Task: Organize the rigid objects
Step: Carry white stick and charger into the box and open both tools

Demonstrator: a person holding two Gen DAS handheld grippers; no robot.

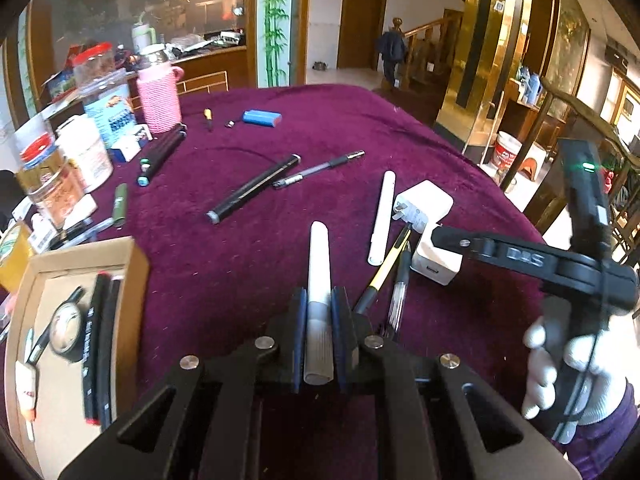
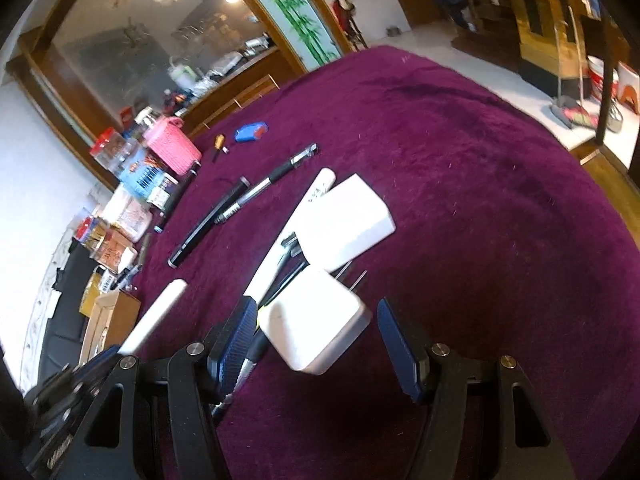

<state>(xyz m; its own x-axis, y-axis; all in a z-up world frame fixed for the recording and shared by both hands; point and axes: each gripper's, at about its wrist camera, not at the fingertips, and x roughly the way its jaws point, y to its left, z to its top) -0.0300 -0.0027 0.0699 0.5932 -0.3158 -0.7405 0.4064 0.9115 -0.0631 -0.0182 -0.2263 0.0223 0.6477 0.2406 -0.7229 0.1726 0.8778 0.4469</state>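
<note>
1. White tube (image 1: 319,276), a smooth matte cylinder with a rounded far tip and a finely ribbed near end, is clamped between the blue textured pads of the left gripper (image 1: 319,344) and points away over the near middle of the table.
2. That table wears a plush, deep purple velvet cloth (image 1: 304,128) flecked with pale lint.
3. Near left sits an open cardboard box (image 1: 132,280) with plain brown walls; inside lie slim black markers (image 1: 98,344) and a round black-rimmed item that I cannot identify.
4. Right of the held tube, a small white charger cube (image 2: 316,324) with glossy rounded corners and two metal prongs rests on the cloth; the right gripper (image 2: 320,336) is spread wide around it, its blue cross-hatched pads (image 2: 236,336) apart from the cube's sides.
5. Just beyond lies a larger, flat white power adapter (image 2: 344,224), beside a second white stick (image 1: 382,216) and a yellow-and-black pen (image 1: 386,268).
6. Mid-table, a long glossy black pen (image 1: 252,190) and a clear-barrelled gel pen (image 1: 320,169) lie slantwise, nearly touching.
7. Far left stand a pink knit-covered cup (image 1: 159,94) and clear plastic jars with red lids (image 1: 94,62); a blue battery pack (image 1: 262,117) lies to their right.
8. A white-gloved hand (image 1: 560,364) grips the right tool's black handle.
</note>
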